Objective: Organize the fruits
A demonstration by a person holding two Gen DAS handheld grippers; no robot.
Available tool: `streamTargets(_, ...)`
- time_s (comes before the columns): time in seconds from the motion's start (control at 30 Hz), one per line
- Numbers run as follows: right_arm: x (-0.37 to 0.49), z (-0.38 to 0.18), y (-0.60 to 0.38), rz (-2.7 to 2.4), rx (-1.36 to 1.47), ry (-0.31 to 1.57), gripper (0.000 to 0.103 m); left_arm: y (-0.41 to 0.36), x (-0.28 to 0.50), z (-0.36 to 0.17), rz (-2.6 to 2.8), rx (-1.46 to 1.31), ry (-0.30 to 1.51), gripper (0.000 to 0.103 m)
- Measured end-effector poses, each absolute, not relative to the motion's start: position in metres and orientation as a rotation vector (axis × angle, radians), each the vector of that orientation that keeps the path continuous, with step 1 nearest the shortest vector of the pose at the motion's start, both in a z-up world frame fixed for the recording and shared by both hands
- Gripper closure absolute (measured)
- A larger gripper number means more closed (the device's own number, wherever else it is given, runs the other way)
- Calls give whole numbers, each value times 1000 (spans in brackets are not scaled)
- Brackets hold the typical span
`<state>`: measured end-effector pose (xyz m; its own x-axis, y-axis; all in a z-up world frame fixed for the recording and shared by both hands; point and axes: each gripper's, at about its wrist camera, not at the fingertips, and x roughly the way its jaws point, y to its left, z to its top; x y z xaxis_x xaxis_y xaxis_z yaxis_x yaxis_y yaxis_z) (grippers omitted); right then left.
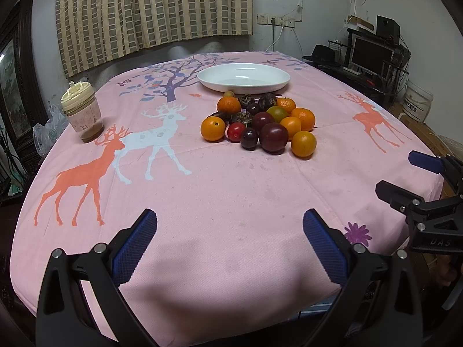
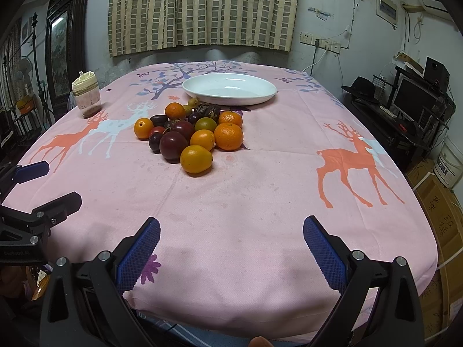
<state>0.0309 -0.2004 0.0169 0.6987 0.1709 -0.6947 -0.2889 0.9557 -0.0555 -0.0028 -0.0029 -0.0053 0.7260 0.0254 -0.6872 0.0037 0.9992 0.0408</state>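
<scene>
A pile of fruit lies on the pink deer tablecloth: several oranges, dark plums, a small red fruit and some brown wrinkled ones. It also shows in the right wrist view. An empty white oval plate stands just behind the pile, and shows in the right wrist view too. My left gripper is open and empty over the table's near edge. My right gripper is open and empty, also at the near edge, and appears at the right of the left wrist view.
A lidded plastic cup with brown residue stands at the far left of the table, next to a plastic bag. A desk with a monitor and a white bucket stand to the right. A curtain hangs behind.
</scene>
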Motion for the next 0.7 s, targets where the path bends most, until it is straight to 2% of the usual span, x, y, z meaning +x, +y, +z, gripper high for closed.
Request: streamTargets(0.7, 31, 14, -197, 256, -166, 757, 4, -5, -4, -9, 10, 42, 762, 4)
